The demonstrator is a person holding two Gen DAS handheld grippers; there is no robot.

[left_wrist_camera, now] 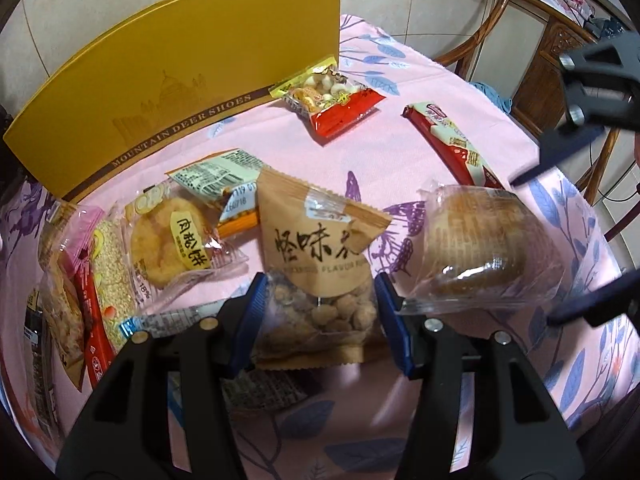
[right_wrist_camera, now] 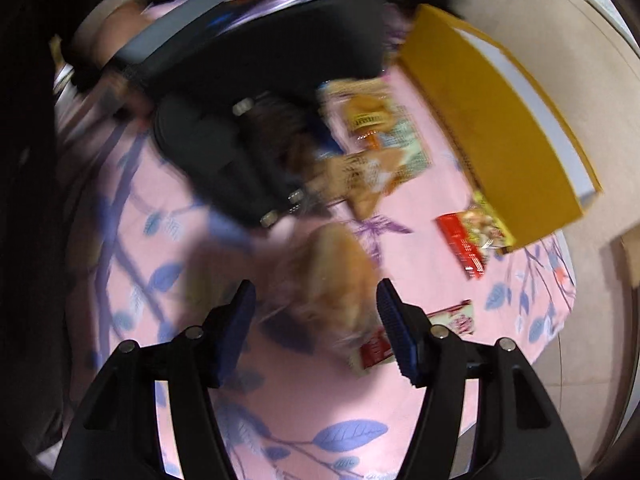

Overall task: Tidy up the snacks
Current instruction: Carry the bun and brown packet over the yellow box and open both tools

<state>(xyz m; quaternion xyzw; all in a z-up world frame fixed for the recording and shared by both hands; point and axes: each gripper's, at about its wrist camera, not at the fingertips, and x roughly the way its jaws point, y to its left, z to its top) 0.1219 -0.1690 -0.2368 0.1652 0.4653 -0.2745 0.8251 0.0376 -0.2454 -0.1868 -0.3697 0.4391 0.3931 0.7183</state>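
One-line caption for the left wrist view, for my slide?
Left hand-held gripper straddles a brown peanut packet among snacks on a pink floral tablecloth, beside a yellow shoebox.

Matt kraft-paper nut packet [left_wrist_camera: 320, 240] showing a clear glossy window. Yellow cardboard box [left_wrist_camera: 180, 72] looking smooth, matt. Pink printed cloth [left_wrist_camera: 384, 152] covering the desk, soft, unshiny.

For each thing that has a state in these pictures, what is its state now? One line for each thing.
left gripper: jaws either side of the brown nut packet; actual grip unclear
brown nut packet: sealed, lying on the cloth
right gripper: open, nothing gripped
wrapped cake: in clear wrap, lying beside the left gripper
yellow shoe box: lying flat; lid state unclear
red biscuit bar: sealed, lying flat
mixed snack packet: sealed, beside the box
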